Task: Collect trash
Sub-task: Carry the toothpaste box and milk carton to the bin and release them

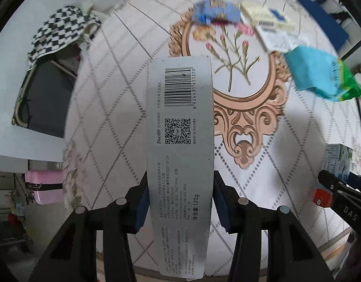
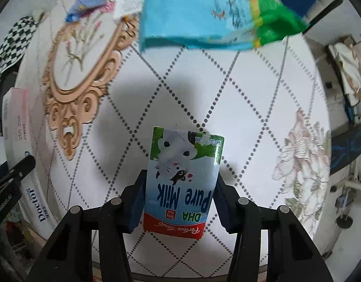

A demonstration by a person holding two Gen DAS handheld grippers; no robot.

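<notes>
Left wrist view: a checkered bag (image 1: 60, 30) sits at ten o'clock off the edge of the round table (image 1: 124, 94), its mouth open toward the camera; the inside is dark and I cannot tell what it holds. The left gripper (image 1: 180, 202) is closed on a long grey toothpaste box (image 1: 180, 141), pads pressed to both long sides near its lower half. The box runs from six o'clock straight up to the middle of the view, barcode end farthest from the fingers, above the patterned tablecloth. At one o'clock lie a crumpled blue wrapper (image 1: 215, 11) and a pale yellow box (image 1: 267, 16), just beside each other. At two to three o'clock is a blue and green bag (image 1: 319, 75), blurred.

Right wrist view: the right gripper (image 2: 180, 199) is clamped on a milk carton (image 2: 182, 183), pads against both its sides. The carton stands between the fingers at six o'clock, its print upside down, its far end reaching to the centre. The blue and green bag (image 2: 215, 16) spreads across twelve o'clock, well apart from the carton. The toothpaste box (image 2: 22, 155) shows at nine o'clock.
</notes>
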